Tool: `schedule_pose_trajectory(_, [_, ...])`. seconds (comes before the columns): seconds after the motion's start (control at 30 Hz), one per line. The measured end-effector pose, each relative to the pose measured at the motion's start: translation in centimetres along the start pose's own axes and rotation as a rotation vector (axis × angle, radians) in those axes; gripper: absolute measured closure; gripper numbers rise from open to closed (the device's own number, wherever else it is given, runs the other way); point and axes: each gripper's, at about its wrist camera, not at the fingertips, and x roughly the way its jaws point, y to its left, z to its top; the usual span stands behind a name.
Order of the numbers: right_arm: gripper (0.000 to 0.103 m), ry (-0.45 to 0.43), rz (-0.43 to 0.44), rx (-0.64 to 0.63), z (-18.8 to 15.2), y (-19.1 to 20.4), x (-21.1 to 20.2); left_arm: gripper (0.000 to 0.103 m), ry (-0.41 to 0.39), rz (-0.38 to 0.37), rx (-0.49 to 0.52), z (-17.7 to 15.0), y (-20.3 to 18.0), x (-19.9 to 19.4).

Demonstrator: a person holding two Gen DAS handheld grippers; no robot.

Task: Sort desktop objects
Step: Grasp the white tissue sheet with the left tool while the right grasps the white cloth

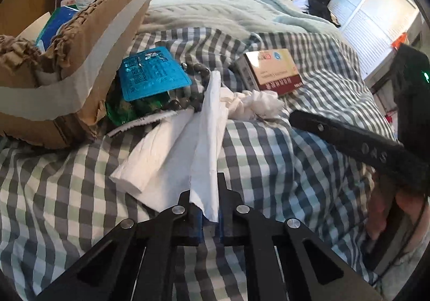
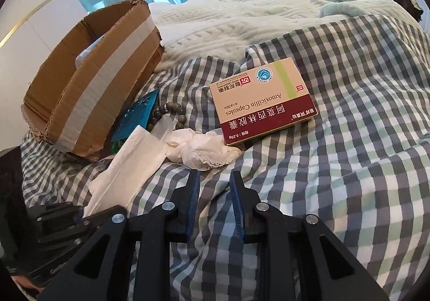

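My left gripper [image 1: 205,207] has its jaws pinching a sheet of white tissue [image 1: 208,140], which rises from between the pads and trails off toward the clutter ahead. My right gripper [image 2: 215,204] hangs above the checked bedsheet [image 2: 336,140] with its jaws drawn close, a narrow gap between the pads and nothing in it. Just beyond its tips lies a crumpled white wad [image 2: 204,149], touching the near corner of a medicine box [image 2: 262,103] that lies flat on the bed. To the left stands an open cardboard box [image 2: 91,89] with a band of pale tape. Beside its base lie a blue blister pack [image 1: 153,74] and a string of dark beads [image 2: 174,114]. A pale knitted blanket [image 2: 242,19] covers the bed behind.
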Motion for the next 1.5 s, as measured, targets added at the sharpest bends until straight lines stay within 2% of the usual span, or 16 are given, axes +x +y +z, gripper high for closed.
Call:
schedule_pose_trajectory(0.1, [0.08, 0.008, -0.002, -0.005, 0.0, 0.1, 0.2, 0.089, 0.007, 0.012, 0.009, 0.4, -0.1, -0.1])
schedule_pose_trajectory(0.17, [0.08, 0.009, 0.0, -0.005, 0.0, 0.1, 0.2, 0.076, -0.008, 0.029, 0.032, 0.3, -0.4, -0.5])
schedule_pose_trajectory(0.23, [0.08, 0.01, 0.004, -0.005, 0.1, 0.0, 0.3, 0.039, -0.041, 0.075, 0.056, 0.3, -0.8, -1.1])
schedule_pose_trajectory(0.33, [0.08, 0.012, 0.006, -0.008, 0.1, 0.0, 0.4, 0.036, -0.108, 0.117, 0.097, 0.6, -0.9, -2.3])
schedule_pose_trajectory(0.43, [0.08, 0.014, 0.009, -0.005, 0.1, 0.0, 0.4, 0.029, -0.103, 0.117, 0.103, 1.4, -0.3, -2.0])
schedule_pose_trajectory(0.53, [0.08, 0.013, 0.01, -0.005, 0.1, 0.0, 0.3, 0.029, -0.024, 0.13, 0.098, 2.2, 1.0, 0.3])
schedule_pose_trajectory(0.67, [0.08, 0.016, 0.012, 0.0, 0.2, -0.1, 0.5, 0.029, 0.016, 0.043, 0.009, 2.8, 3.3, 1.9])
schedule_pose_trajectory(0.73, [0.08, 0.018, 0.01, -0.001, 0.1, 0.0, 0.5, 0.029, 0.029, 0.05, 0.032, 3.0, 3.0, 2.2])
schedule_pose_trajectory(0.83, [0.08, 0.018, 0.01, -0.001, 0.1, 0.0, 0.5, 0.029, 0.081, -0.029, 0.039, 2.8, 2.7, 2.6])
schedule_pose_trajectory(1.07, [0.08, 0.019, 0.002, -0.006, 0.1, 0.1, 0.6, 0.031, 0.077, -0.017, 0.092, 2.7, 1.4, 2.9])
schedule_pose_trajectory(1.1, [0.08, 0.019, 0.002, -0.006, 0.1, 0.1, 0.6, 0.038, 0.069, -0.019, 0.093, 2.8, 1.4, 3.0])
schedule_pose_trajectory(1.13, [0.08, 0.019, 0.002, -0.007, 0.1, 0.1, 0.6, 0.06, 0.064, -0.029, 0.085, 3.0, 1.5, 3.0])
schedule_pose_trajectory(1.17, [0.08, 0.018, 0.002, -0.006, 0.1, 0.2, 0.6, 0.076, 0.058, -0.045, 0.068, 3.3, 1.5, 3.2])
schedule_pose_trajectory(1.2, [0.08, 0.018, 0.003, -0.005, 0.1, 0.1, 0.6, 0.081, 0.056, -0.061, 0.047, 3.5, 1.7, 3.2])
schedule_pose_trajectory(1.4, [0.08, 0.014, 0.007, -0.003, 0.1, -0.1, 0.6, 0.085, 0.026, -0.088, -0.028, 2.7, 2.6, 2.1])
schedule_pose_trajectory(1.5, [0.08, 0.004, 0.011, 0.0, 0.0, -0.3, 0.2, 0.085, -0.001, -0.103, -0.03, 2.3, 2.4, 0.8])
